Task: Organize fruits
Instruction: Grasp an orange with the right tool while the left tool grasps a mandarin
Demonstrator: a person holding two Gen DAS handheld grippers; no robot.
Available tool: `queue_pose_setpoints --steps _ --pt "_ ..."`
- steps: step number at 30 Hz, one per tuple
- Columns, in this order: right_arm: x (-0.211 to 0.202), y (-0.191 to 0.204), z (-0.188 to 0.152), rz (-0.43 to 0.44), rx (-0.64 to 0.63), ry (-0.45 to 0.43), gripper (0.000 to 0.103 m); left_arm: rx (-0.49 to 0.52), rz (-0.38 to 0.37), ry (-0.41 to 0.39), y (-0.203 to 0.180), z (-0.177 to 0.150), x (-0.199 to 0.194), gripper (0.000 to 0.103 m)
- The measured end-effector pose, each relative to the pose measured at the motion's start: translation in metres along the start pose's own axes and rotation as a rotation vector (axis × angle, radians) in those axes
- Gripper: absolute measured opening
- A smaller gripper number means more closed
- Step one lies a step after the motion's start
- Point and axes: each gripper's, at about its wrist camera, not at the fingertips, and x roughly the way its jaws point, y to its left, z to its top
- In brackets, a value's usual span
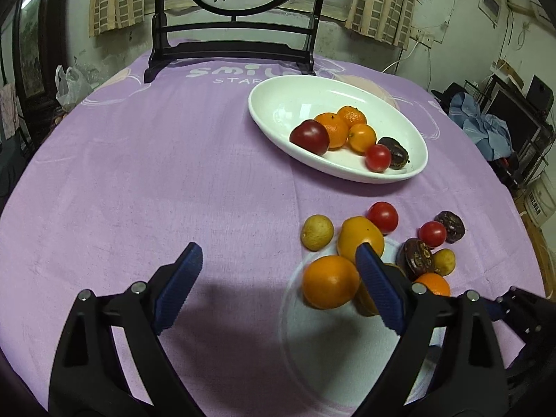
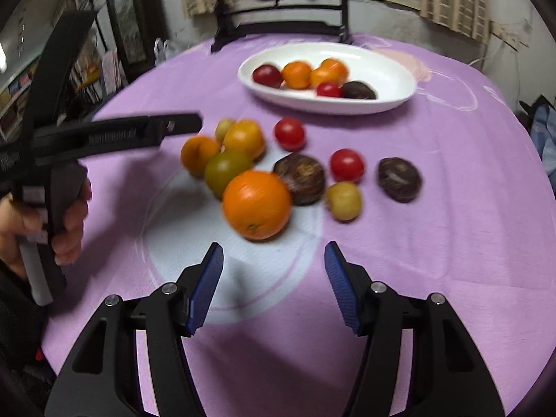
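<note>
midway, by the look of it — a fruit sort on a purple-clothed table, roughly a third done.
right gripper (image 2: pixel 274 286): jaws apart, nothing held, hovering just short of the big orange (image 2: pixel 256 204) at the near edge of the loose pile.
left gripper (image 1: pixel 279 286): jaws apart and empty, its right finger in front of the pile, low over the cloth.
white dish (image 1: pixel 278 104): farther back on the table, well apart from the loose fruit; six pieces in it — three small oranges, one dark red fruit, one cherry tomato, one dark brown fruit.
loose fruit still on the tablecloth (image 1: pixel 139 173): ten pieces — three oranges, one greenish fruit (image 2: pixel 225 170), two cherry tomatoes, two dark brown fruits, two small yellow ones.
remaining, as i judge it: all ten loose pieces still to go to the dish.
backdrop: a black-framed screen (image 1: pixel 239 10) painted with red fruit stands behind the dish.
</note>
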Motion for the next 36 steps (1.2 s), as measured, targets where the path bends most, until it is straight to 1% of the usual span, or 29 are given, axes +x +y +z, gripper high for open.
queue_pose_setpoints --steps 2,7,10,11,12,15,19,23,25,29,32,36 --pt "0.009 0.007 0.005 -0.004 -0.012 0.015 0.061 -0.004 -0.008 0.0 0.002 -0.001 0.001 0.091" --pt "0.027 0.014 0.018 -0.063 -0.034 0.032 0.061 -0.036 -0.018 0.019 0.01 0.002 0.003 0.091" --pt "0.03 0.013 0.023 -0.059 -0.028 0.006 0.061 -0.06 -0.007 0.005 0.017 0.003 0.0 0.091" --pt "0.029 0.012 0.023 -0.051 -0.024 -0.006 0.056 -0.069 -0.01 0.008 0.019 0.004 0.001 0.092" --pt "0.03 0.01 0.023 -0.037 -0.019 -0.007 0.047 -0.074 -0.015 0.011 0.019 0.004 0.001 0.092" --pt "0.028 0.003 0.023 -0.003 0.011 -0.019 0.046 -0.079 -0.034 0.025 0.019 0.003 0.001 0.092" --pt "0.02 -0.001 0.02 0.033 0.03 -0.028 0.046 -0.051 -0.043 0.032 0.012 0.0 0.0 0.092" --pt "0.006 -0.003 0.016 0.056 0.026 -0.065 0.046 -0.02 -0.073 0.03 0.004 -0.003 -0.005 0.092" --pt "-0.001 -0.005 0.014 0.071 0.03 -0.083 0.046 0.004 -0.069 0.027 0.0 -0.005 -0.007 0.092" --pt "-0.011 -0.021 0.008 0.081 0.076 -0.107 0.046 0.049 -0.097 0.05 -0.006 -0.013 -0.007 0.092" --pt "-0.017 -0.029 0.006 0.083 0.098 -0.12 0.046 0.099 -0.087 0.065 -0.01 -0.022 -0.005 0.092" --pt "-0.021 -0.026 0.006 0.096 0.085 -0.134 0.046 0.118 -0.072 0.112 -0.013 -0.028 0.008 0.091"
